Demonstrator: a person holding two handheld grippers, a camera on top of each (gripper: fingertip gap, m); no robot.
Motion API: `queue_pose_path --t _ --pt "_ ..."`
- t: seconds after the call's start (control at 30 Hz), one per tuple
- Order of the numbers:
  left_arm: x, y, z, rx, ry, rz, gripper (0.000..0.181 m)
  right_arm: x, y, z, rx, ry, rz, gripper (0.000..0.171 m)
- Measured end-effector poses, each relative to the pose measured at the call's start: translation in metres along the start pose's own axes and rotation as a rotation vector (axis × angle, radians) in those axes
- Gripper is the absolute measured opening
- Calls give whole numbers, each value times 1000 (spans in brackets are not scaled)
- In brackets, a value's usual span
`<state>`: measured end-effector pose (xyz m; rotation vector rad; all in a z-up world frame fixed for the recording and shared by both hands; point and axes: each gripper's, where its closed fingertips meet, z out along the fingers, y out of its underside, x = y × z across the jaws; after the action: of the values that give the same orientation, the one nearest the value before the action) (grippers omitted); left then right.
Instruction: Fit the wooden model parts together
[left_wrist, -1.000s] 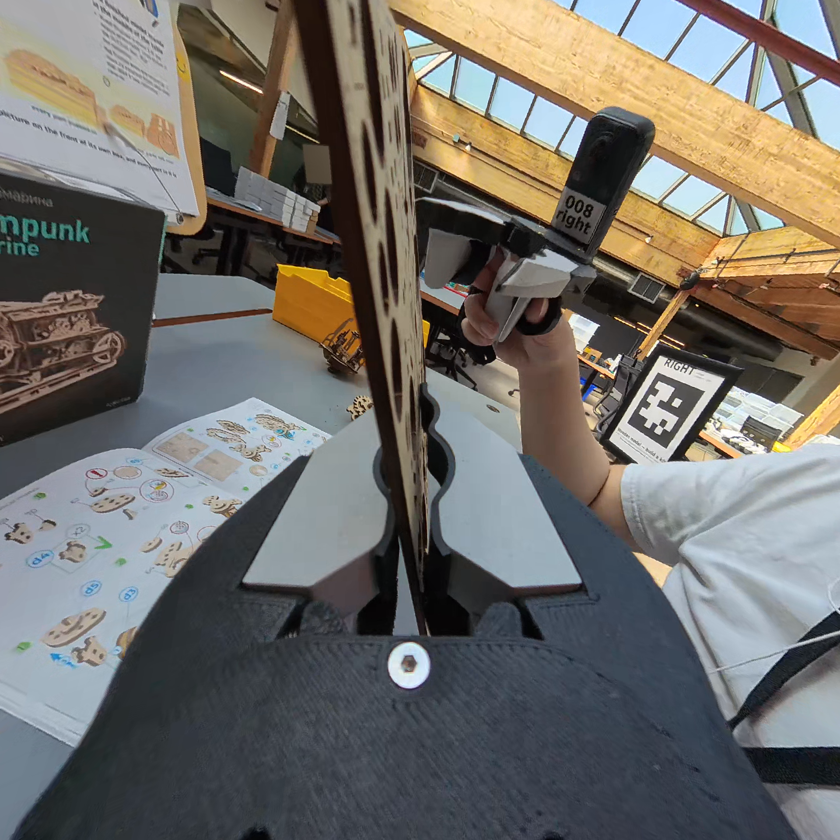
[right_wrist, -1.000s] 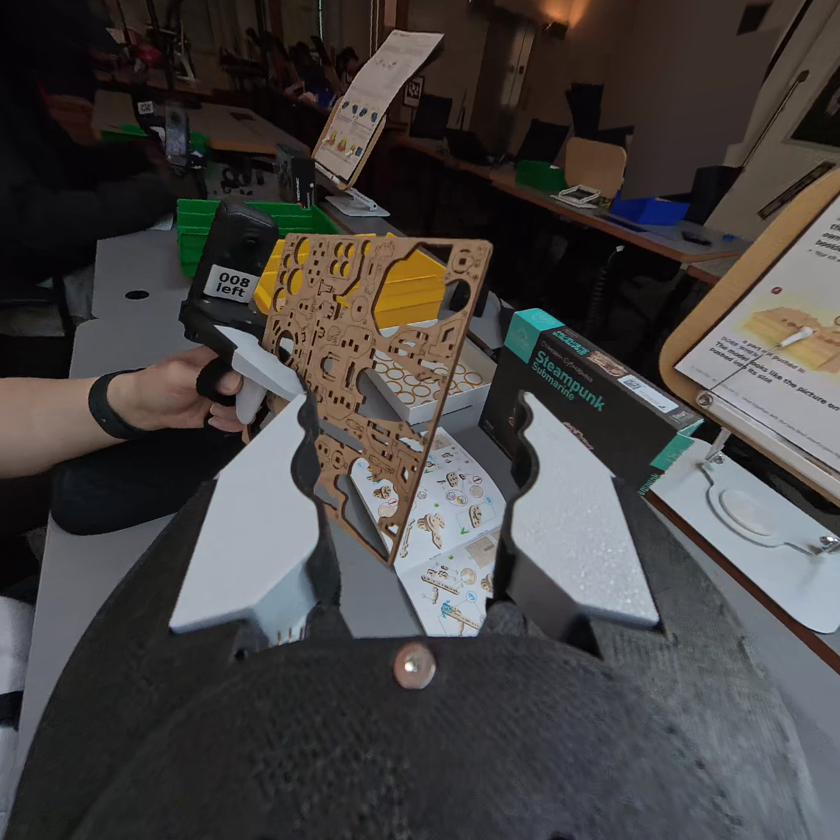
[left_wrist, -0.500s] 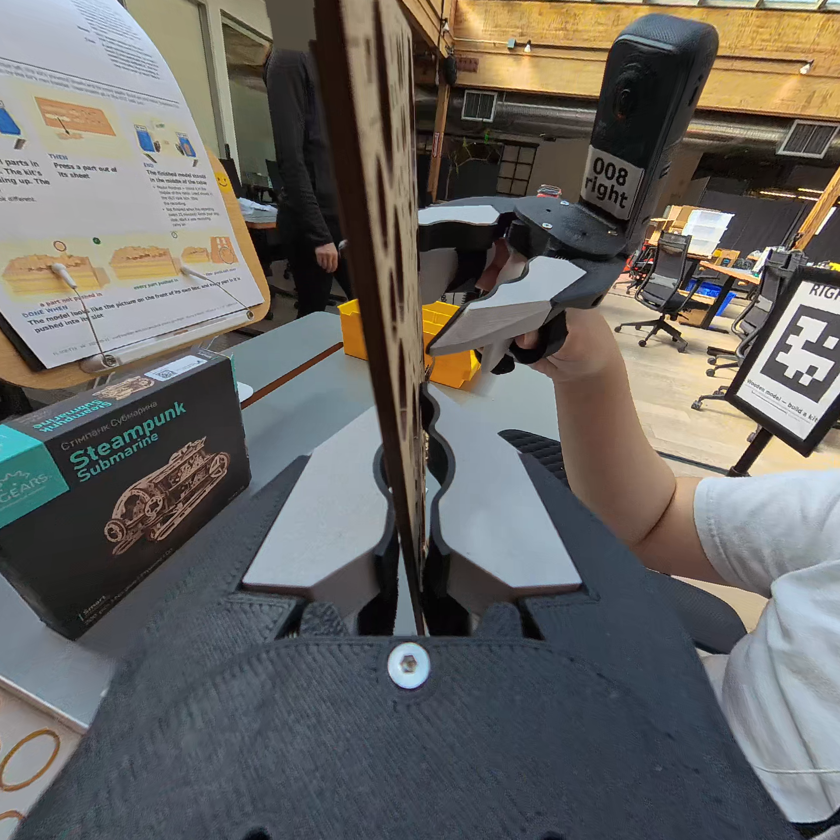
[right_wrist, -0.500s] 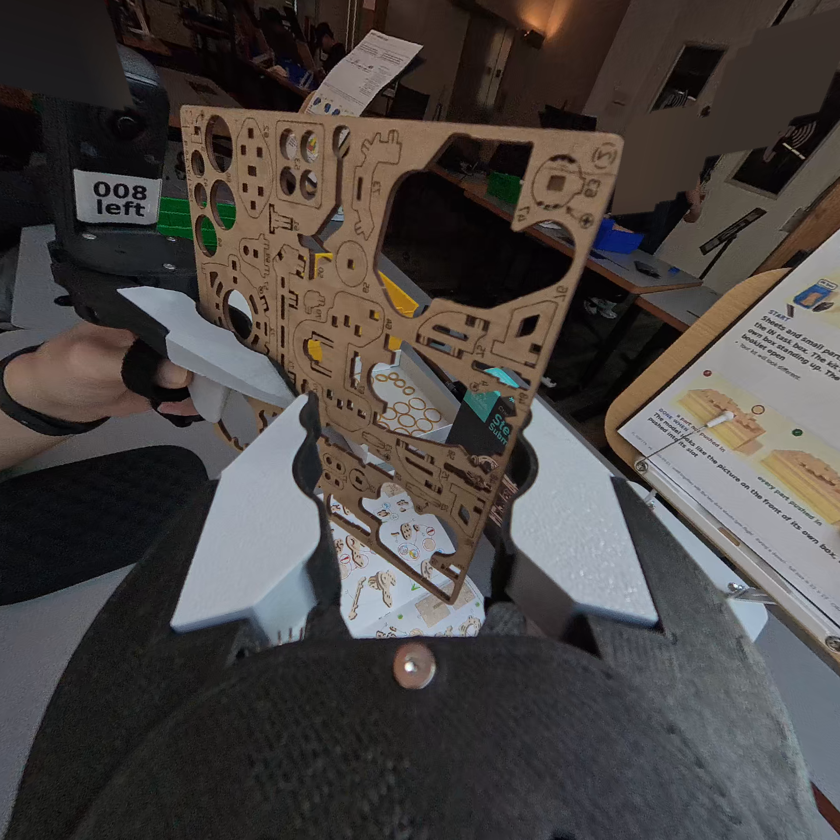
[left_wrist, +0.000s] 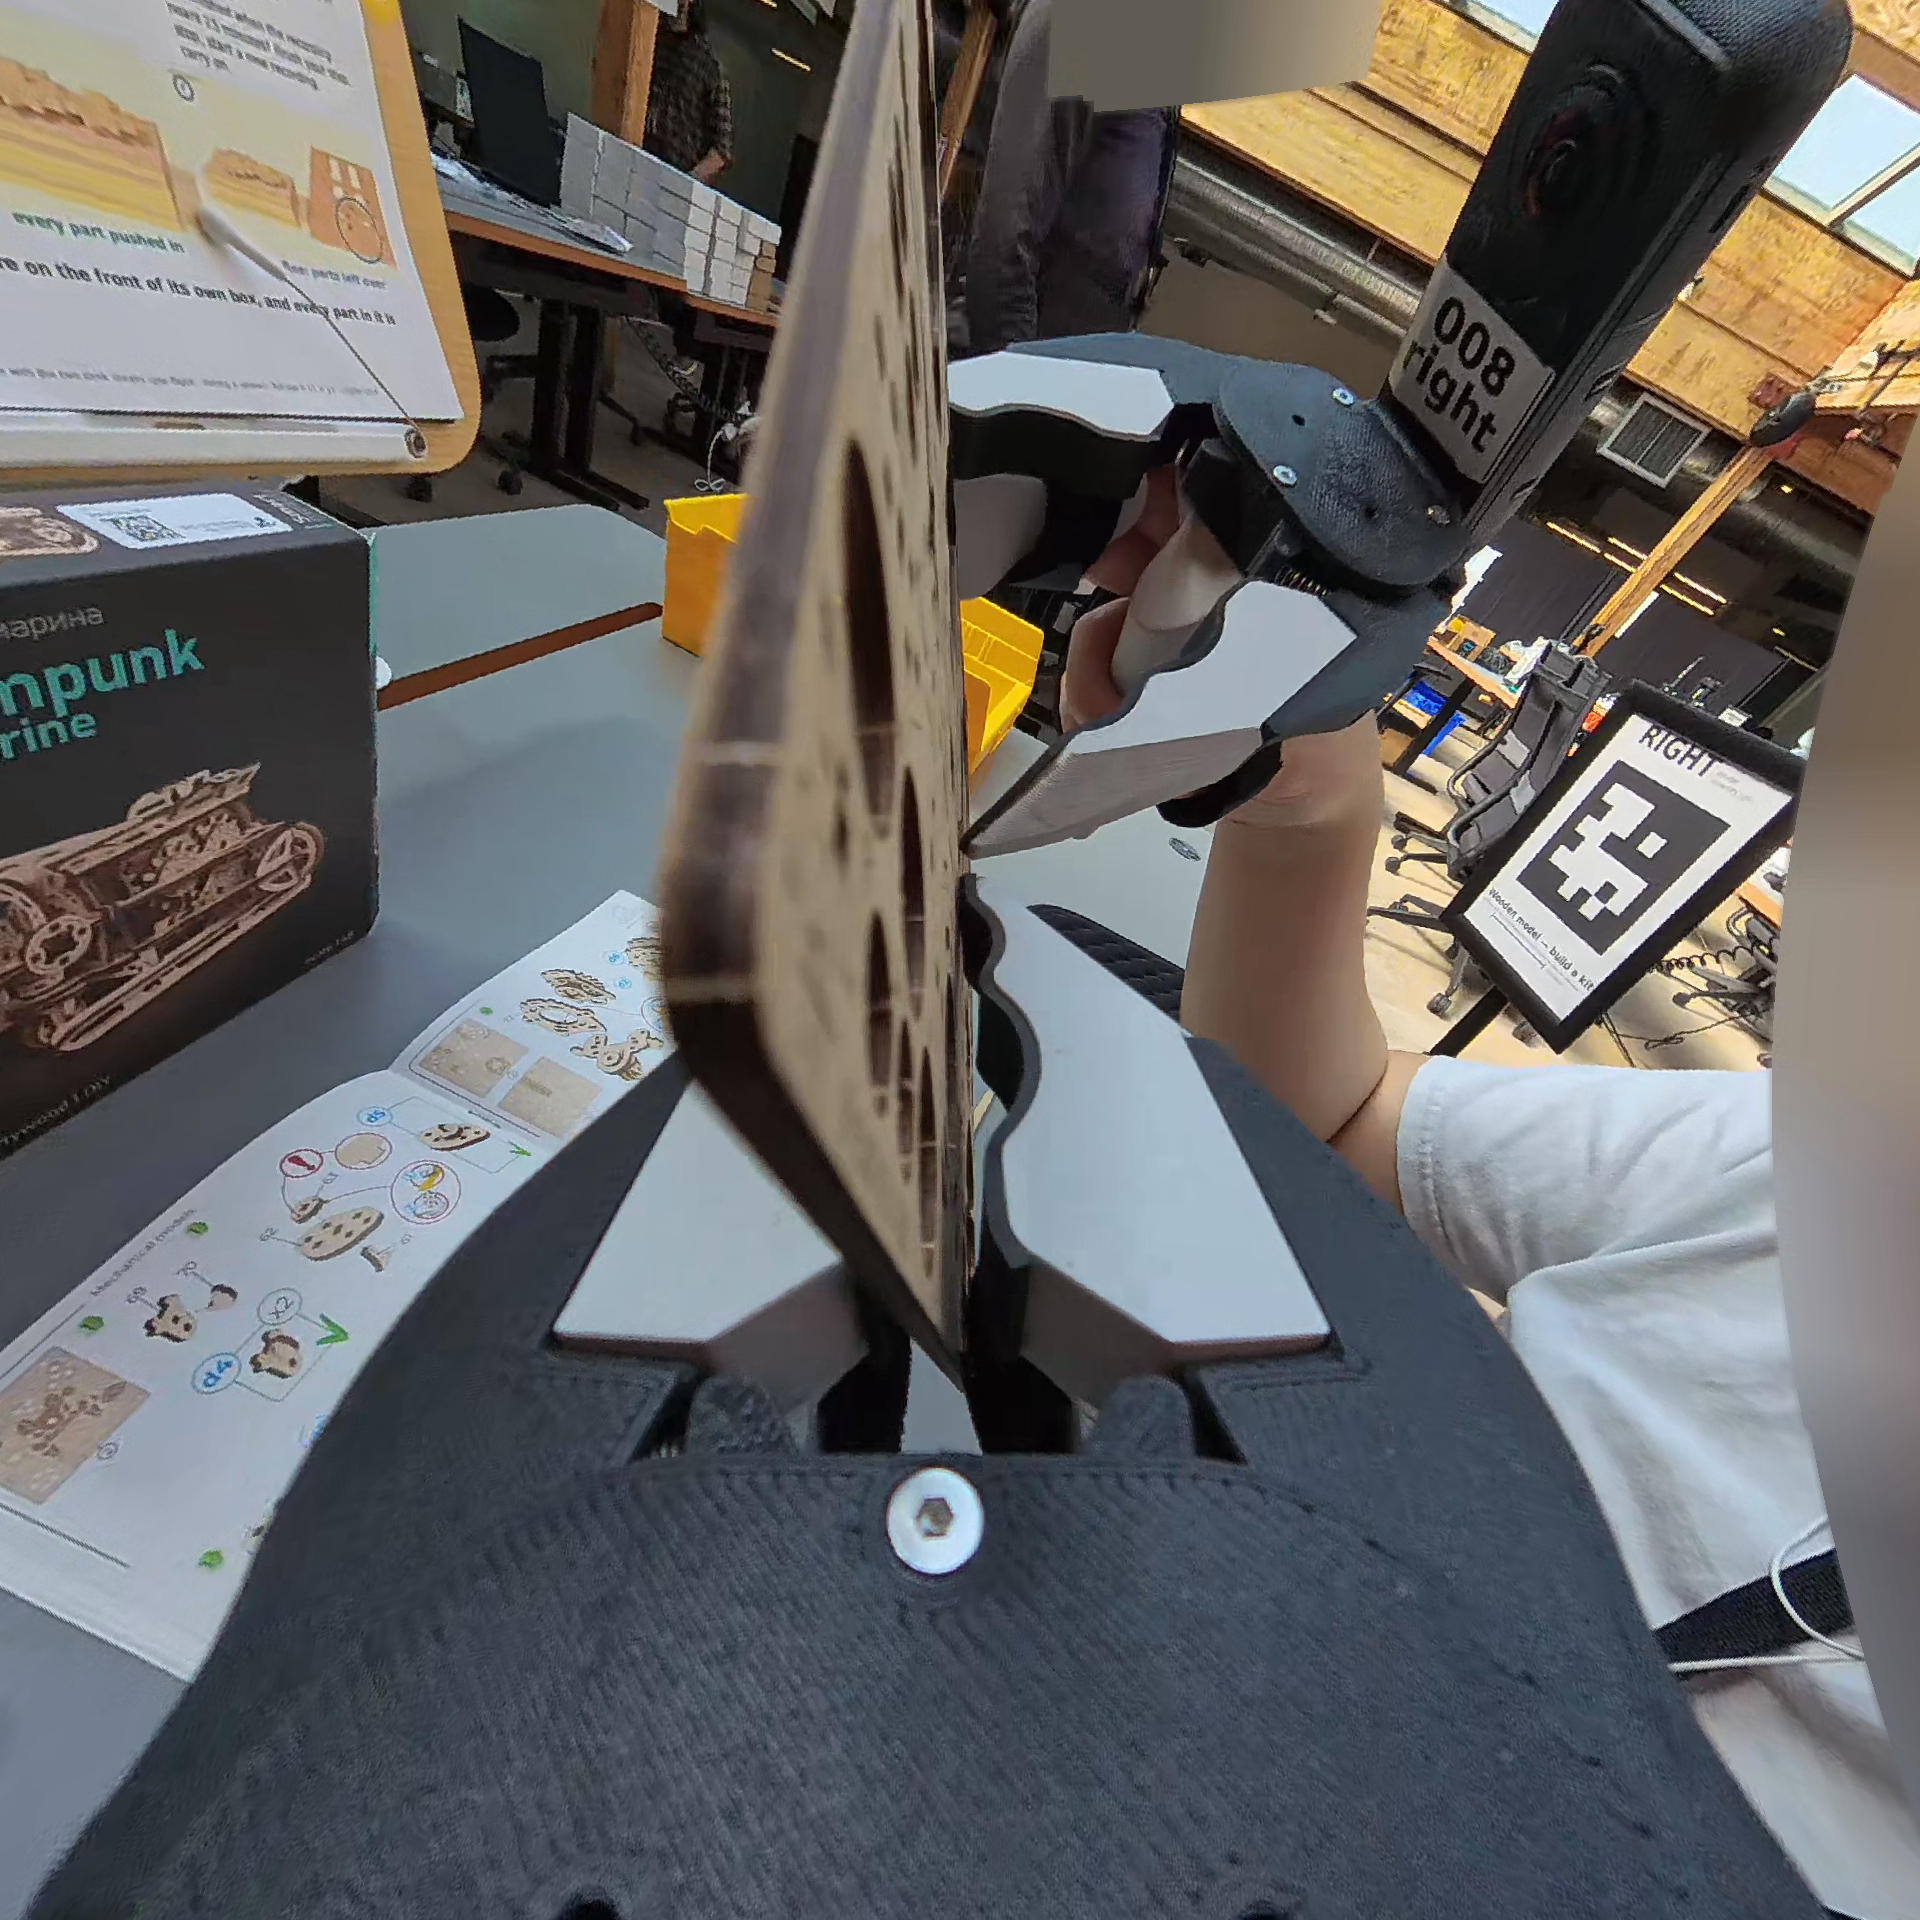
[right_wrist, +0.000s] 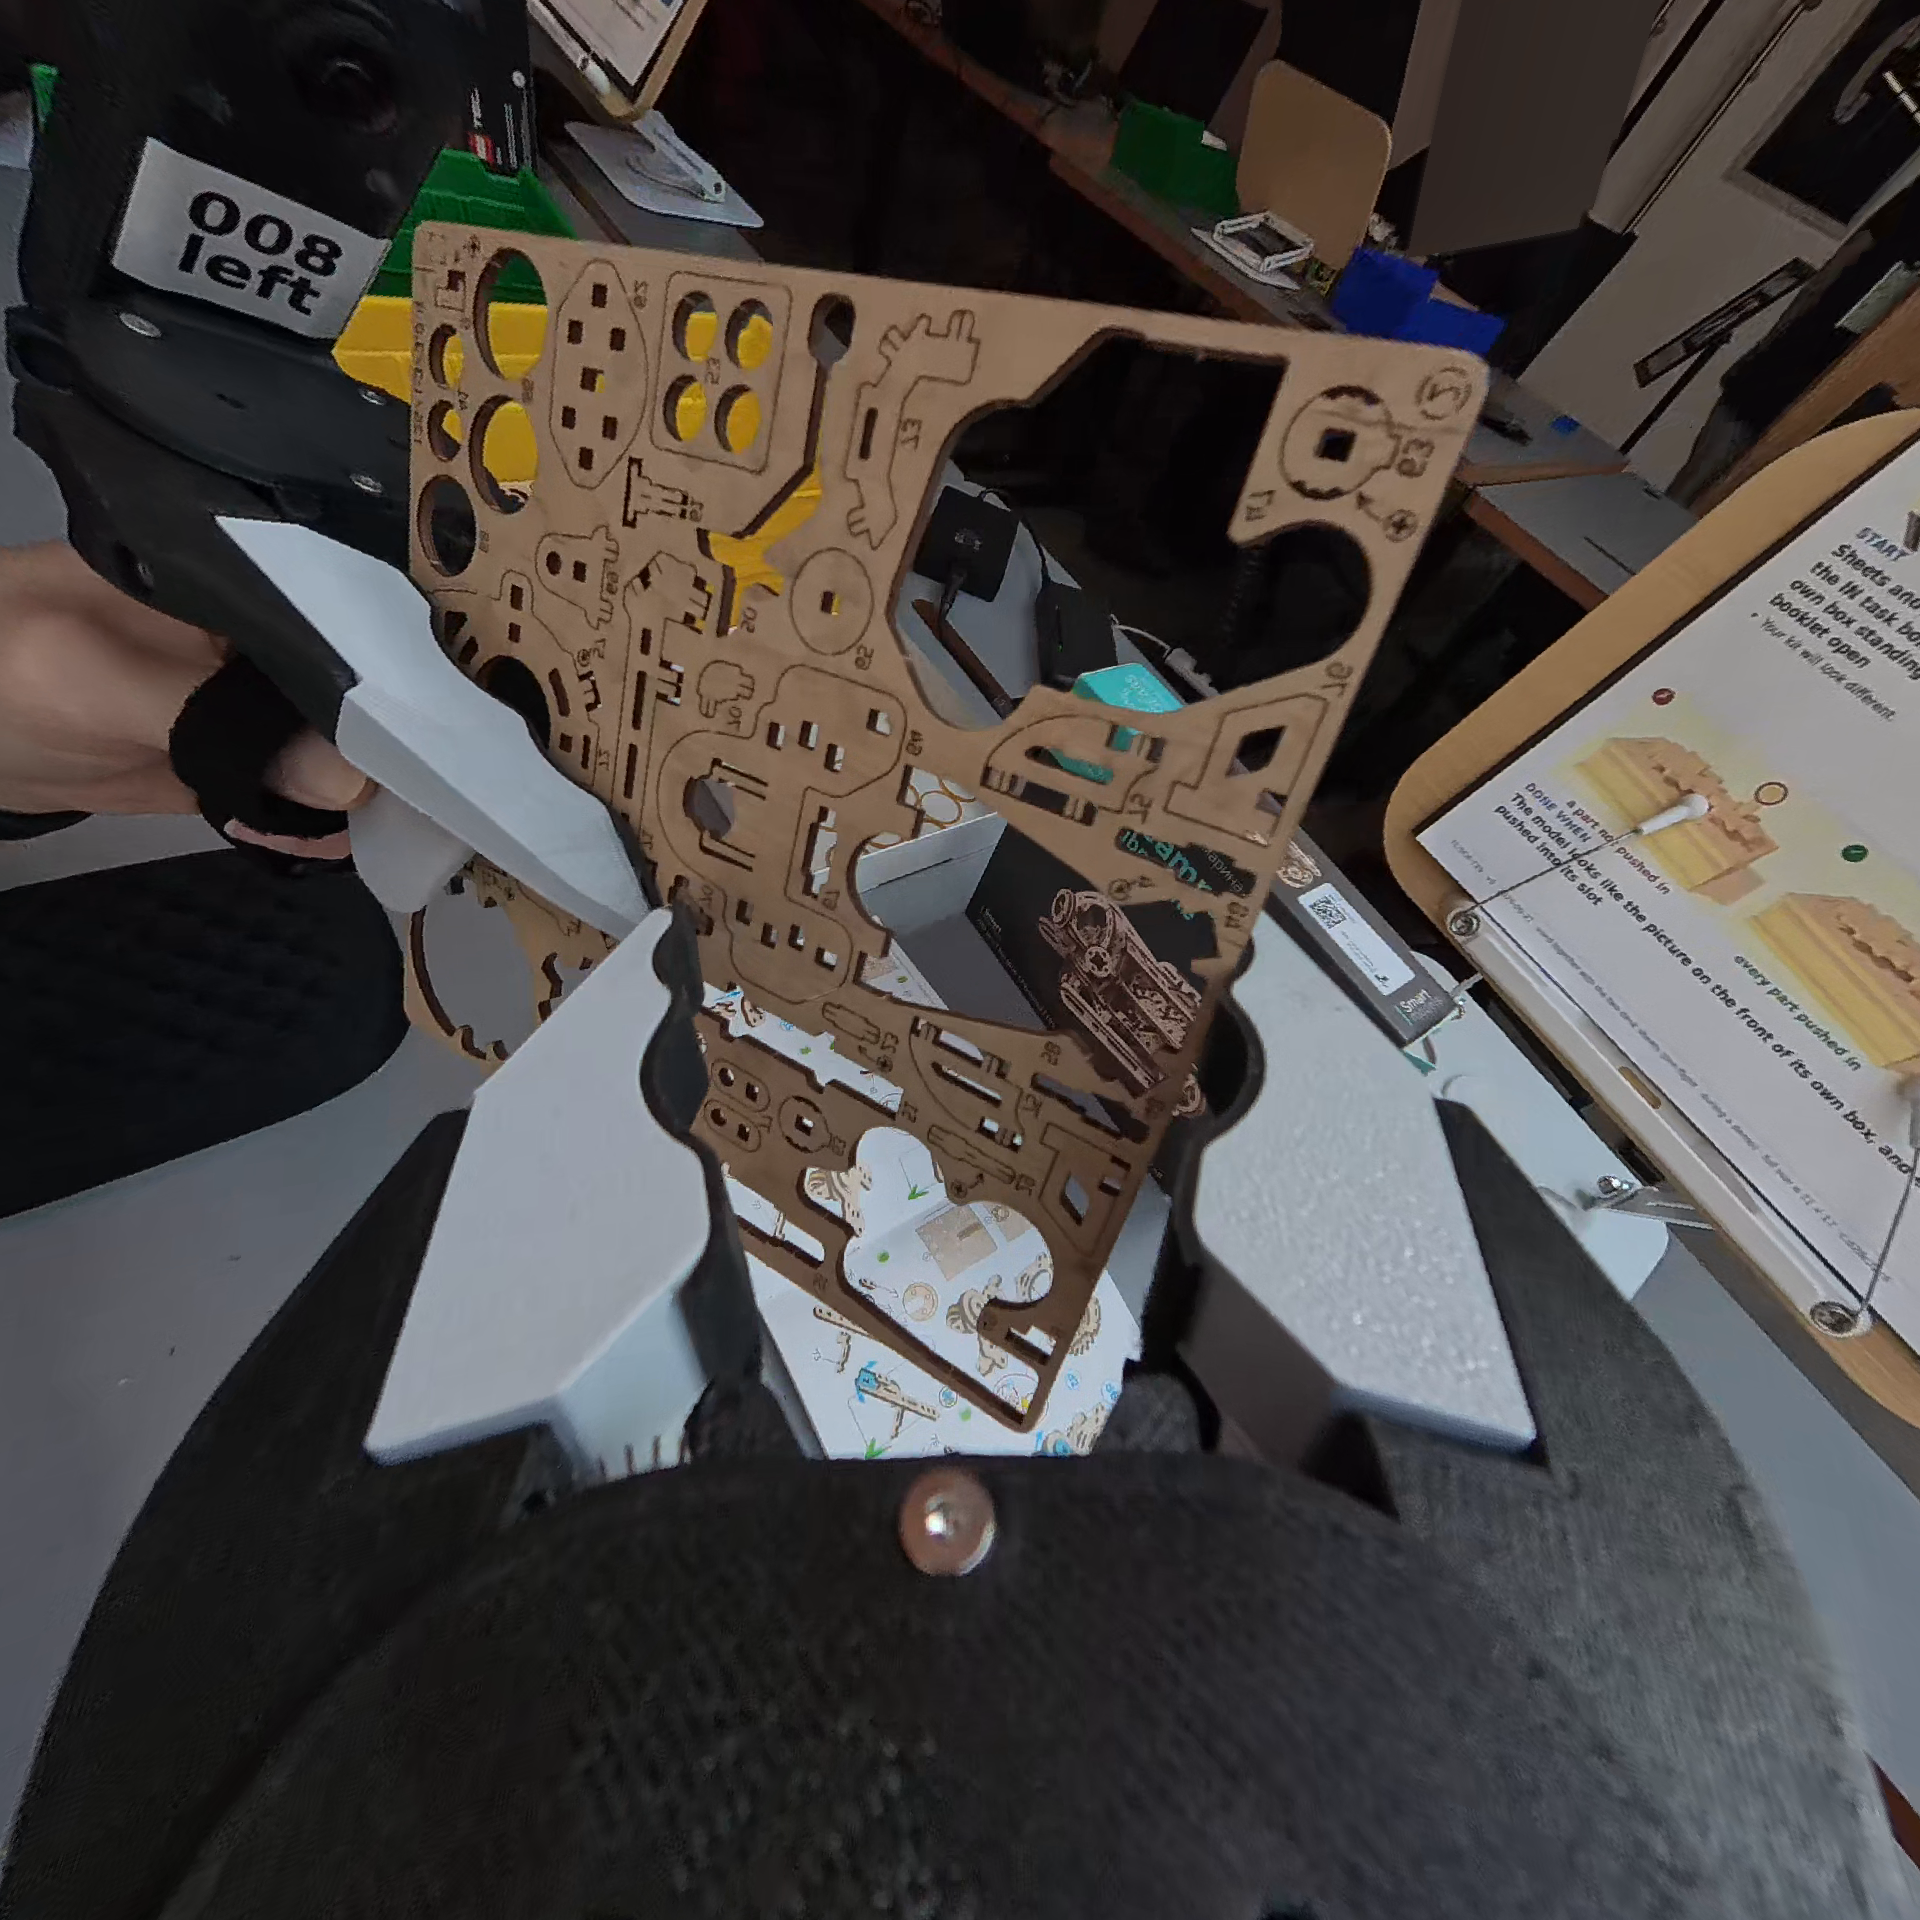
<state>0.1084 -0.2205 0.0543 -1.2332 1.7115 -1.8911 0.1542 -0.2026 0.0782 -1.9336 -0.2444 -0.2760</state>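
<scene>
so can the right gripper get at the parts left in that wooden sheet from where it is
Probably yes. The left gripper clamps the wooden sheet upright by one edge, its flat face turned to the open right gripper, with nothing between; one right fingertip already looks to touch it.

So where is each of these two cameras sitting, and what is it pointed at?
Left wrist view: sits on the left tool, sees the wooden parts sheet edge-on; the right tool and forearm show beyond.
Right wrist view: sits on the open right tool, faces the sheet flat-on; the left tool pinches its edge.
Shared: sheet, both tools, black kit box.
</scene>
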Motion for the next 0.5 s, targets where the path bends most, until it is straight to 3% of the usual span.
queue_pose_path --t 0.5 --pt "1 3 2 -27 7 -7 1 -1 5 0 -29 -12 -3 95"
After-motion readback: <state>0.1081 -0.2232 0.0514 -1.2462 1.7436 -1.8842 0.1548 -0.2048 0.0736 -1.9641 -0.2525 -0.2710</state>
